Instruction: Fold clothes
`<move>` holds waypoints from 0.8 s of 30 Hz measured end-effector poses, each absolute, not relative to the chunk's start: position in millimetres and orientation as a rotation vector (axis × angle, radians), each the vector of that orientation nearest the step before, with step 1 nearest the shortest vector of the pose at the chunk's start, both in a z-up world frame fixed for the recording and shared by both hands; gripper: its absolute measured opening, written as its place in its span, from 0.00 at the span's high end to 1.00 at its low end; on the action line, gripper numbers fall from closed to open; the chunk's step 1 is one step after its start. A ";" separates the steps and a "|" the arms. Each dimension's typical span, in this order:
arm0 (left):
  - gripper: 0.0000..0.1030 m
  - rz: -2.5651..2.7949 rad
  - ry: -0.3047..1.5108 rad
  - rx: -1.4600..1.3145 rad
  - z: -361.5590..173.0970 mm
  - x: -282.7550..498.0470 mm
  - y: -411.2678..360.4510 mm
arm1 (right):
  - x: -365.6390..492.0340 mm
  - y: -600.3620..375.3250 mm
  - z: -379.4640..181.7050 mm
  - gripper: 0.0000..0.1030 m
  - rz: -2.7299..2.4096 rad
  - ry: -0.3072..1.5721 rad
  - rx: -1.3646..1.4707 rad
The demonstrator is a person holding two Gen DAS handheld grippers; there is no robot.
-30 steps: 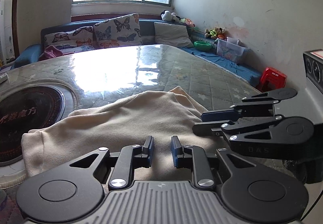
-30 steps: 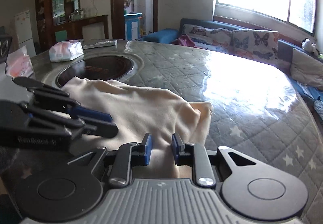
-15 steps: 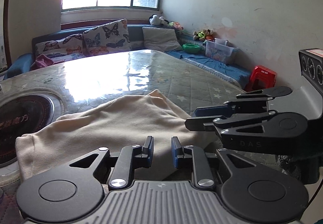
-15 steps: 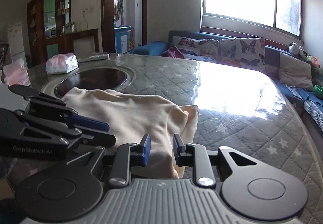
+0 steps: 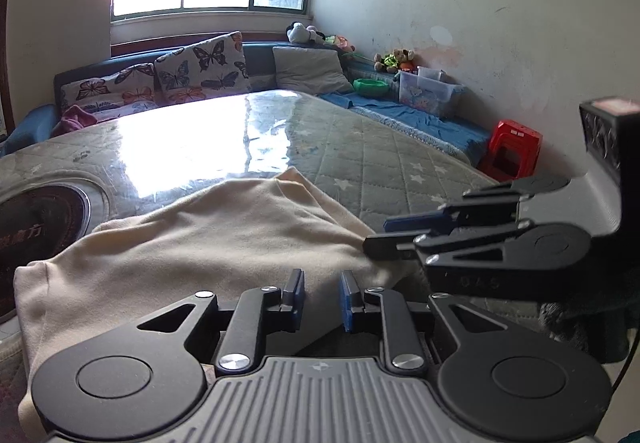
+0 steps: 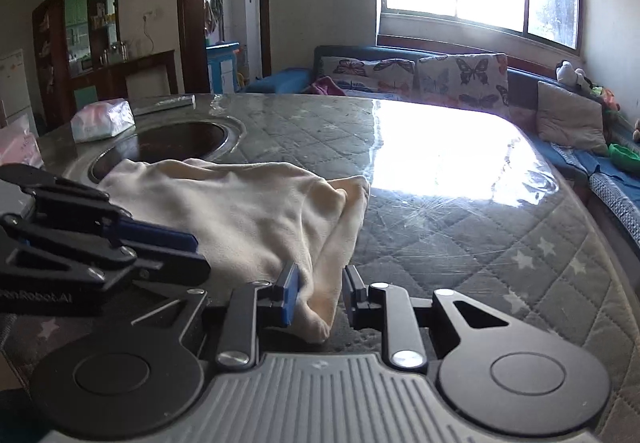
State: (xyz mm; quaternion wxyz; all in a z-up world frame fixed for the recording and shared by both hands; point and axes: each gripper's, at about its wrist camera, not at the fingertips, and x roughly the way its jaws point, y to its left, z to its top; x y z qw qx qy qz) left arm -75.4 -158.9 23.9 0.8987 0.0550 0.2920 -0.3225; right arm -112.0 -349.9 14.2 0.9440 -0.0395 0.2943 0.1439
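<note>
A cream garment lies loosely folded on the quilted table top near its front edge; it also shows in the right wrist view. My left gripper is open just above the garment's near edge, holding nothing. My right gripper is open, with the garment's near corner lying loose between its fingers. Each gripper shows in the other's view: the right gripper at the right, the left gripper at the left.
The table has a glossy clear cover and a round dark cooktop inset beyond the garment. A tissue pack and a remote lie at its far left. A sofa with butterfly cushions and a red stool stand beyond.
Both grippers have opened a little wider and drawn back toward the near edge. The garment's corner has dropped loose between the right fingers.
</note>
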 end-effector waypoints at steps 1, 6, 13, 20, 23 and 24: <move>0.80 -0.668 0.607 0.119 22.6 -76.0 -159.4 | -113.0 -349.5 16.0 0.78 0.297 0.595 -0.084; 0.79 -0.639 0.599 0.088 28.8 -78.1 -141.6 | -117.3 -337.9 29.5 0.78 0.355 0.553 -0.117; 0.79 -0.521 0.606 0.048 32.0 -79.4 -99.5 | -108.8 -311.9 18.2 0.78 0.435 0.582 -0.166; 0.79 -0.427 0.633 -0.018 23.6 -81.4 -62.4 | -108.3 -307.3 27.6 0.78 0.453 0.563 -0.179; 0.80 -0.414 0.646 -0.063 19.8 -83.6 -52.4 | -105.3 -303.0 17.4 0.78 0.455 0.596 -0.199; 0.80 -0.415 0.646 -0.070 20.1 -85.8 -49.5 | -105.9 -303.3 18.7 0.78 0.455 0.593 -0.195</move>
